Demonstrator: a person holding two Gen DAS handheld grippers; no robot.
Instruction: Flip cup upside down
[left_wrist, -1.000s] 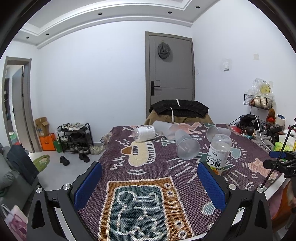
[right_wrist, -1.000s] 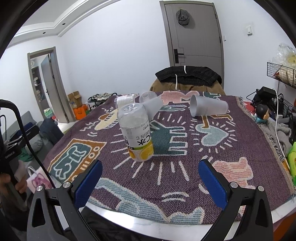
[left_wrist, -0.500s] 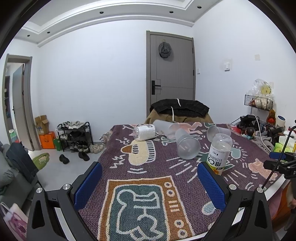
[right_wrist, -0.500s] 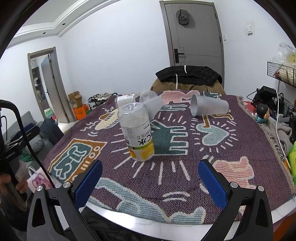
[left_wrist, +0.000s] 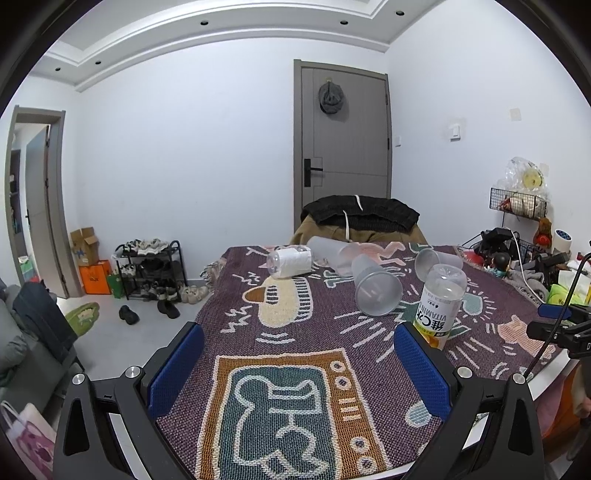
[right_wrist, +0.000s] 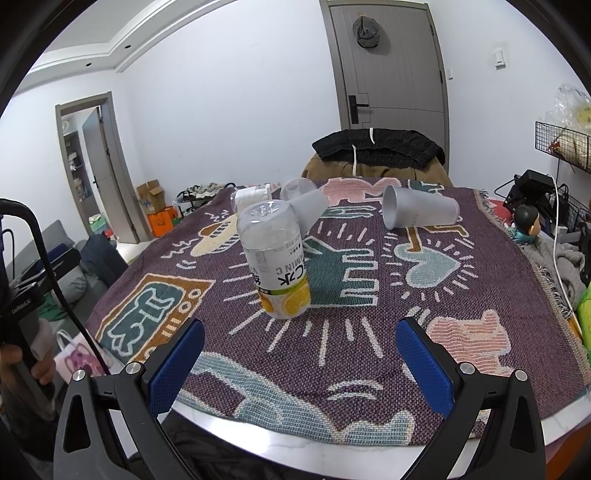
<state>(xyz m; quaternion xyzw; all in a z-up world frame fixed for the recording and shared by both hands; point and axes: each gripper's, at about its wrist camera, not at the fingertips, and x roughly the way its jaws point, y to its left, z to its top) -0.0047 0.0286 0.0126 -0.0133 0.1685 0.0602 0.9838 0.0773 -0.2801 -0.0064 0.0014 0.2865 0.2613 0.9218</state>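
Note:
Several frosted plastic cups lie on their sides on the patterned cloth (left_wrist: 295, 332): one cup (left_wrist: 375, 291) mid-table with its mouth toward me, one cup (left_wrist: 437, 260) to the right, one cup (left_wrist: 328, 251) at the back. The right wrist view shows a lying cup (right_wrist: 419, 212) at the far right and another cup (right_wrist: 308, 208) behind the bottle. My left gripper (left_wrist: 299, 369) hangs open over the near edge, holding nothing. My right gripper (right_wrist: 301, 365) is open too, short of the bottle.
A Vitamin C bottle (left_wrist: 441, 302) (right_wrist: 275, 258) stands upside down mid-table. A clear bottle (left_wrist: 290, 262) lies at the back. A chair with dark clothes (left_wrist: 360, 216) stands behind the table. Clutter and cables (right_wrist: 546, 221) crowd the right side. A hand (right_wrist: 22, 362) holds the other gripper's handle.
The left wrist view has drifted very slightly. The cups and the bottle have not moved, and both grippers stay open.

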